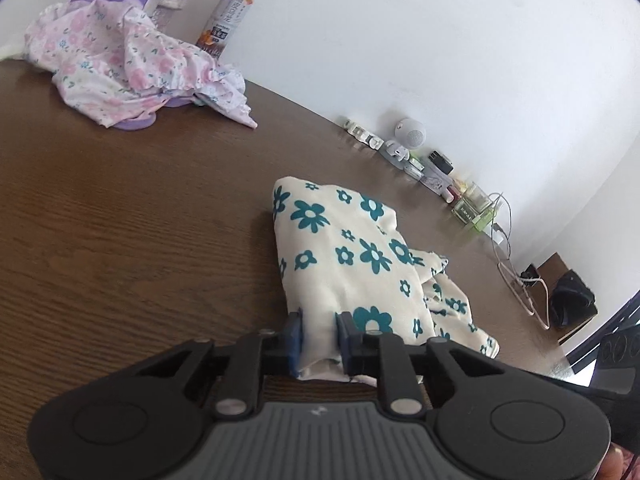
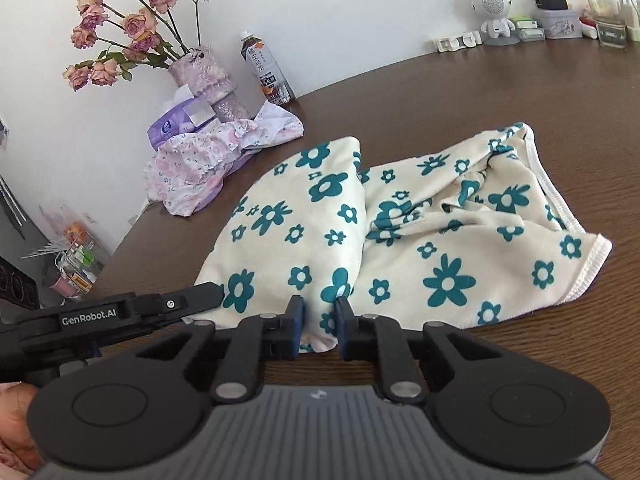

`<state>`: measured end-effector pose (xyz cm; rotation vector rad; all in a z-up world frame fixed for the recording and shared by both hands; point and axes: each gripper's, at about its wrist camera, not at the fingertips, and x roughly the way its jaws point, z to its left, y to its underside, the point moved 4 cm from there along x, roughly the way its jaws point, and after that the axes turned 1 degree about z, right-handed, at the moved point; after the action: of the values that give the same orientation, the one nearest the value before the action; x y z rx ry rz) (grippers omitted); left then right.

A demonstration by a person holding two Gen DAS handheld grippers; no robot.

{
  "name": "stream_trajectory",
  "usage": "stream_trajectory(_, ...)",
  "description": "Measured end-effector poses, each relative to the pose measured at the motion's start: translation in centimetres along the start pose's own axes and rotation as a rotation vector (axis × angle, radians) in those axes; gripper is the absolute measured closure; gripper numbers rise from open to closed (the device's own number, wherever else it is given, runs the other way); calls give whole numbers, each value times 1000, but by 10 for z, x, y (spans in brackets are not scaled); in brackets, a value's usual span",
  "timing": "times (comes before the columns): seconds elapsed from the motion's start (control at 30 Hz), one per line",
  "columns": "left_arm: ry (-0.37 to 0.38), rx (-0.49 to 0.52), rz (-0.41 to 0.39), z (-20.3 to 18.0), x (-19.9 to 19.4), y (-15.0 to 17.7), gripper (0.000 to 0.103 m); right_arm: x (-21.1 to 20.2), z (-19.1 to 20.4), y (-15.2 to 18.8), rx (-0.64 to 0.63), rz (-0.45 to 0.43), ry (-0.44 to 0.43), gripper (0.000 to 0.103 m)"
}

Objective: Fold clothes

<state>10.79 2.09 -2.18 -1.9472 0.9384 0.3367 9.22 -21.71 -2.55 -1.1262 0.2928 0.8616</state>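
**Both grippers pinching the near edge of the flowered garment**

The cream fabric garment printed with teal flowers (image 2: 400, 220) is lying partly folded on the dark brown wood-grain table (image 1: 120, 220), one layer doubled over another, its white-stitched hem showing at the right in the right wrist view. The left gripper (image 1: 319, 334) is clamping a bunched corner of this cloth between its blue-padded fingers (image 1: 294, 336). The right gripper (image 2: 319, 322) is likewise closing on a gathered fold at the near edge, just beside the left one, whose black arm is showing at the lower left of the right wrist view.

Farther back, well apart from the teal garment, a crumpled pink floral cloth (image 1: 132, 64) is lying in a heap near the wall, apparently resting against a purple tissue pack (image 2: 176, 126). A plastic tea bottle (image 2: 266, 70) is standing upright beside a fuzzy lilac vase of dried roses (image 2: 208, 80). Small clutter, including a white round-headed robot figure (image 2: 491, 12), is lining the wall.
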Motion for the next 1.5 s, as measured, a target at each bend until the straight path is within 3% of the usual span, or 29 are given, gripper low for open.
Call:
stream_trajectory(0.03,-6,-15,-10,1,-2,-4,65,-2,1,-3,-7,-14,13,71)
stream_trajectory(0.07,-10,-22,-28,2,-3,-10,51,-4,1,-7,-13,-35,32,56)
stream_trajectory(0.13,-13,-25,-56,1,-3,-21,47,-3,-2,-21,-9,-68,43,53)
stream_trajectory(0.23,-24,-28,-56,0,9,-39,48,10,-5,-40,7,-82,48,53)
stream_trajectory(0.3,-24,-26,-41,0,20,-44,50,26,-8,-49,34,-58,55,59)
stream_trajectory(0.33,-24,-24,-33,0,25,-46,61,33,-11,-52,54,-44,54,63)
stream_trajectory(0.37,-24,-23,-26,0,30,-48,78,37,-13,-53,80,-36,36,72)
stream_trajectory(0.4,-9,-33,-17,2,34,-48,83,41,-15,-53,104,-28,19,74)
stream_trajectory(0.57,25,-70,-18,9,40,-44,89,43,-17,-50,133,-26,2,84)
stream_trajectory(0.67,23,-81,-23,10,39,-44,88,42,-18,-49,139,-28,-7,85)
stream_trajectory(0.7,21,-85,-23,10,38,-44,87,41,-18,-49,139,-29,-9,80)
stream_trajectory(0.83,28,-122,-61,12,30,-53,58,34,-16,-57,112,-64,13,63)
stream_trajectory(0.93,4,-127,-43,15,38,-59,60,42,-17,-62,118,-40,15,63)
stream_trajectory(1.0,19,-128,-7,17,47,-59,80,49,-18,-60,138,-12,8,76)
stream_trajectory(1.03,30,-132,-8,18,49,-58,89,52,-19,-59,148,-6,1,77)
stream_trajectory(1.13,45,-115,-26,16,49,-54,93,51,-15,-56,118,-17,16,84)
stream_trajectory(1.23,41,-130,-28,18,49,-55,90,50,-13,-56,107,-21,18,82)
stream_trajectory(1.37,15,-124,-39,17,48,-63,74,45,-20,-65,138,-56,12,65)
stream_trajectory(1.5,-1,-123,-22,18,58,-73,74,54,-25,-78,171,-39,11,68)
